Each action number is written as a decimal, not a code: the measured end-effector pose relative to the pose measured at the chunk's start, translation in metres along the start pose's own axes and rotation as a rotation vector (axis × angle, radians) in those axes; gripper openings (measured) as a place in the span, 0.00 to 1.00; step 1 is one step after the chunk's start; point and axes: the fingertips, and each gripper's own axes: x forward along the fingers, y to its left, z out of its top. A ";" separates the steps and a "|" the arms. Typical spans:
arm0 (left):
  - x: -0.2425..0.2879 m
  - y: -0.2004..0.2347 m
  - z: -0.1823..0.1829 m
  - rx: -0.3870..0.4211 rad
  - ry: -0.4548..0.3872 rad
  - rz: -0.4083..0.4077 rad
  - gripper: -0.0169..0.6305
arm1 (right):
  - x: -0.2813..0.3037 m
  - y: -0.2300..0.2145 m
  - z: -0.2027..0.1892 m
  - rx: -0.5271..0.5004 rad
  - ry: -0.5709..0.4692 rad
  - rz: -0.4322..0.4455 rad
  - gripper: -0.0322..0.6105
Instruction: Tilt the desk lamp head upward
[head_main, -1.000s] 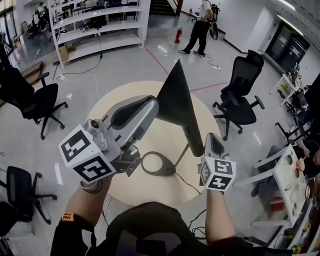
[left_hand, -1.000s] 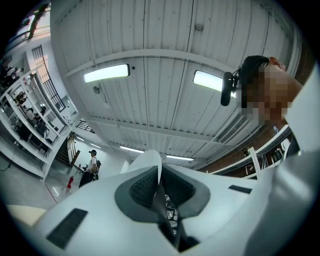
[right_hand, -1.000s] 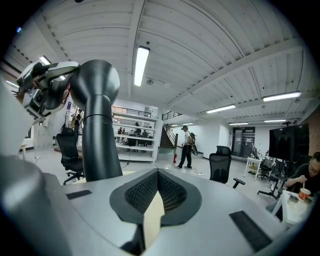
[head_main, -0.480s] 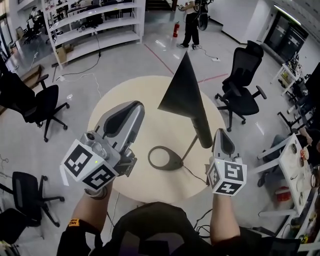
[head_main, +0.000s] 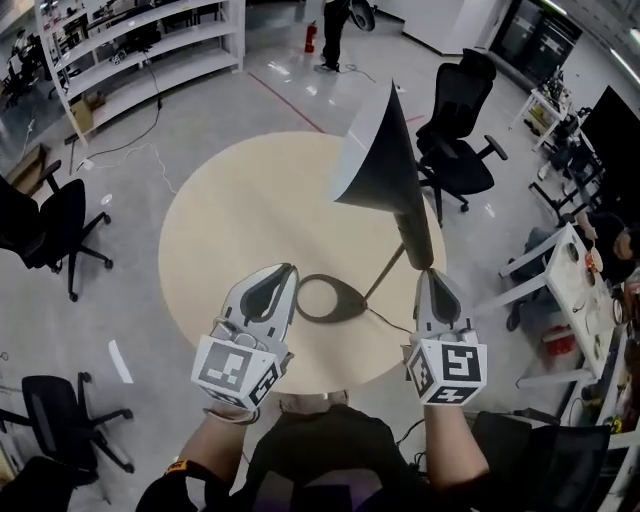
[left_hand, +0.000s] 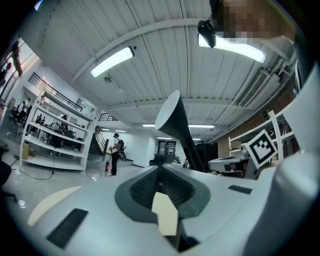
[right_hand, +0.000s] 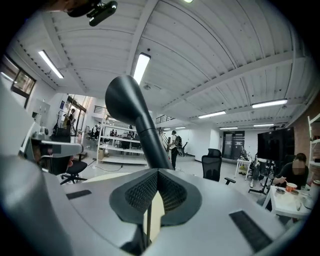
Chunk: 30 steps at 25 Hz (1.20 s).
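The round table (head_main: 225, 215) carries the lamp (head_main: 385, 150), its head angled up. Your left gripper (head_main: 283, 272) and right gripper (head_main: 428, 278) flank its base, both clenched on nothing.

— Where do your cameras sit?

— One is on my head and looks steeply down past my left gripper (head_main: 288, 270) and right gripper (head_main: 428, 275) onto the round beige table (head_main: 230, 220). Another rides close behind each pair of jaws. Both of those look along the jaws and tilt up toward the ceiling.

— What do they share?

— All three catch the black cone-shaped lamp head (head_main: 375, 150). It is above and just right of my left jaws' tips, and above and left of my right jaws' tips. The white shelf rack (head_main: 130, 50) stands far beyond both.
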 end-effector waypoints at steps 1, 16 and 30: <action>0.000 0.002 -0.014 -0.002 0.026 0.013 0.13 | -0.002 0.006 -0.006 0.000 0.009 -0.002 0.06; -0.039 -0.050 -0.101 0.065 0.236 0.016 0.10 | -0.036 0.073 -0.073 0.072 0.084 0.107 0.06; -0.086 -0.226 -0.118 0.114 0.231 0.046 0.10 | -0.203 0.013 -0.118 0.112 0.023 0.167 0.06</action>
